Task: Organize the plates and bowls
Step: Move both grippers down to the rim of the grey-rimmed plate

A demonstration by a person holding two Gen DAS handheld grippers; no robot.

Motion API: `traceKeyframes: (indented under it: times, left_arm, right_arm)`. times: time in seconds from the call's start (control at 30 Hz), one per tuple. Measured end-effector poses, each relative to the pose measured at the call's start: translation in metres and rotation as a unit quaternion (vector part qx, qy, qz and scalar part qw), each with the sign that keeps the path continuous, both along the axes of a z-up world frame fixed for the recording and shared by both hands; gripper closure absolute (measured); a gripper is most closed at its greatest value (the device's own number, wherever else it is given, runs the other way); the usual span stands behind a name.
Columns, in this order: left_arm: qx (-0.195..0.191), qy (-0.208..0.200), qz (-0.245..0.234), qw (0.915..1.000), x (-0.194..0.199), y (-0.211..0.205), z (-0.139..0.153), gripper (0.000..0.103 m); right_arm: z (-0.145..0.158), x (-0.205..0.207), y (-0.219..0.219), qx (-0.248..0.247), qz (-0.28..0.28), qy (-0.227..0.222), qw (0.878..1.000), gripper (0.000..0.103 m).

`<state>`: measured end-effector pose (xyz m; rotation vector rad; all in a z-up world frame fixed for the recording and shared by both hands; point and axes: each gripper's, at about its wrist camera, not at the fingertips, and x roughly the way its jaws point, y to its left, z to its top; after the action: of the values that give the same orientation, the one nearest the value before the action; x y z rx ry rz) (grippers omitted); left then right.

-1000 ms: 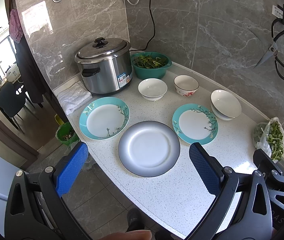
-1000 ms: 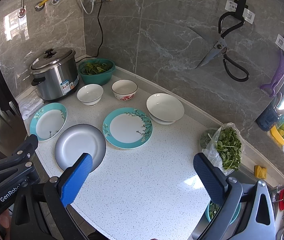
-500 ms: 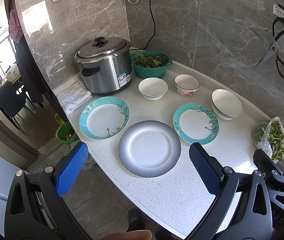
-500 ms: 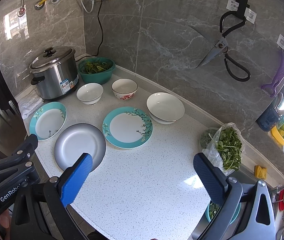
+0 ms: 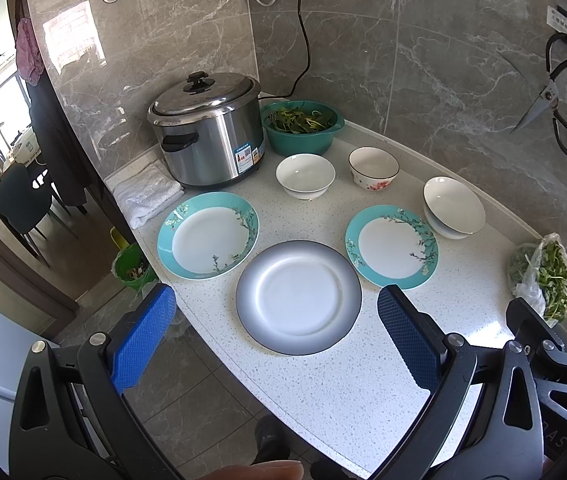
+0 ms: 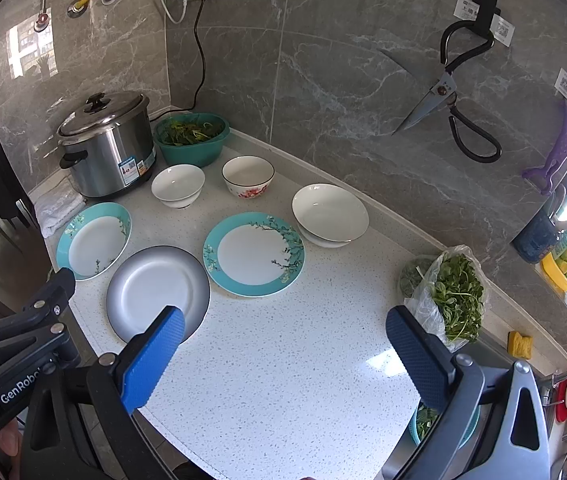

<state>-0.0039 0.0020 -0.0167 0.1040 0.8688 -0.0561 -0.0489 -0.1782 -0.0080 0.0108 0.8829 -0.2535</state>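
On the white counter lie a grey-rimmed plate (image 5: 298, 297) (image 6: 158, 290), a teal plate at the left (image 5: 208, 235) (image 6: 94, 239) and a teal plate at the right (image 5: 391, 245) (image 6: 254, 253). Behind them stand a plain white bowl (image 5: 305, 176) (image 6: 178, 185), a flower-patterned bowl (image 5: 374, 168) (image 6: 248, 176) and a wide white bowl (image 5: 454, 207) (image 6: 330, 214). My left gripper (image 5: 275, 340) hovers open in front of the grey-rimmed plate, holding nothing. My right gripper (image 6: 283, 356) is open and empty above the bare counter, right of that plate.
A steel rice cooker (image 5: 209, 128) and a green basin of greens (image 5: 301, 126) stand at the back left, with a folded towel (image 5: 145, 196) beside them. A bag of greens (image 6: 449, 296) lies at the right. Scissors (image 6: 451, 92) hang on the wall. The counter edge (image 5: 219, 356) drops to the floor.
Both views have shifted very slightly; the dishes and both open grippers stand as before.
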Motion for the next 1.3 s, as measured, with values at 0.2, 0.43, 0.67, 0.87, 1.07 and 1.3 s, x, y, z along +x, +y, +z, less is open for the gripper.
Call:
traceKeyframes:
  times: [0.2, 0.43, 0.67, 0.87, 1.07, 1.3]
  left_arm:
    - [0.0, 0.0, 0.0, 1.0, 0.0, 0.001, -0.001, 0.0]
    - [-0.006, 0.005, -0.002, 1.0, -0.002, 0.004, -0.011, 0.0]
    - [-0.024, 0.078, -0.021, 0.9964, 0.002, 0.032, -0.111, 0.001]
    - [-0.195, 0.18, 0.001, 0.9642, -0.006, 0.096, -0.21, 0.002]
    - [-0.166, 0.202, -0.092, 0.9607, 0.018, 0.109, -0.245, 0.0]
    - [-0.211, 0.241, -0.137, 0.9371, 0.101, 0.159, -0.272, 0.002]
  right_arm:
    - [0.003, 0.001, 0.002, 0.001, 0.0, 0.001, 1.0, 0.0]
    - [-0.006, 0.004, 0.0, 0.003, 0.006, 0.007, 1.0, 0.0]
    - [-0.073, 0.01, -0.024, 0.09, 0.049, 0.064, 0.993, 0.0]
    - [-0.17, 0.015, -0.074, 0.363, 0.055, 0.116, 0.923, 0.012]
    - [-0.215, 0.019, -0.086, 0.494, 0.041, 0.071, 0.865, 0.014]
    - [-0.226, 0.042, -0.061, 0.504, 0.07, 0.042, 0.86, 0.014]
